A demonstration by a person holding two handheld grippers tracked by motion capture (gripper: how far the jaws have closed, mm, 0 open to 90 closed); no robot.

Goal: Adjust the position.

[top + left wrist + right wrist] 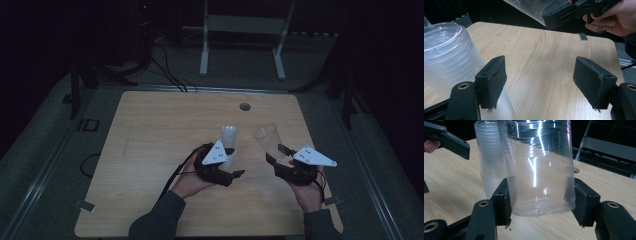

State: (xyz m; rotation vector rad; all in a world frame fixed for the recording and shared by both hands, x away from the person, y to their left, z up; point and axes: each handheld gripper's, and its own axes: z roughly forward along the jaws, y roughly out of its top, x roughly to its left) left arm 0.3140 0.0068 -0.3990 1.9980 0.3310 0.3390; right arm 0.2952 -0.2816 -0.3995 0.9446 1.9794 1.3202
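Observation:
A stack of clear plastic cups stands upside down on the wooden table, right of middle. My left gripper sits just in front of it, open. In the left gripper view the stack is outside the left jaw, and only bare table lies between the fingers of that gripper. My right gripper is shut on a single clear cup, held tilted off the table to the right of the stack. In the right gripper view that gripper has both pads against the base end of the cup, with the stack behind it.
A round cable hole is in the table's far side. A white metal frame and dark cables are on the floor beyond the table. A small bracket sticks out at the near left edge.

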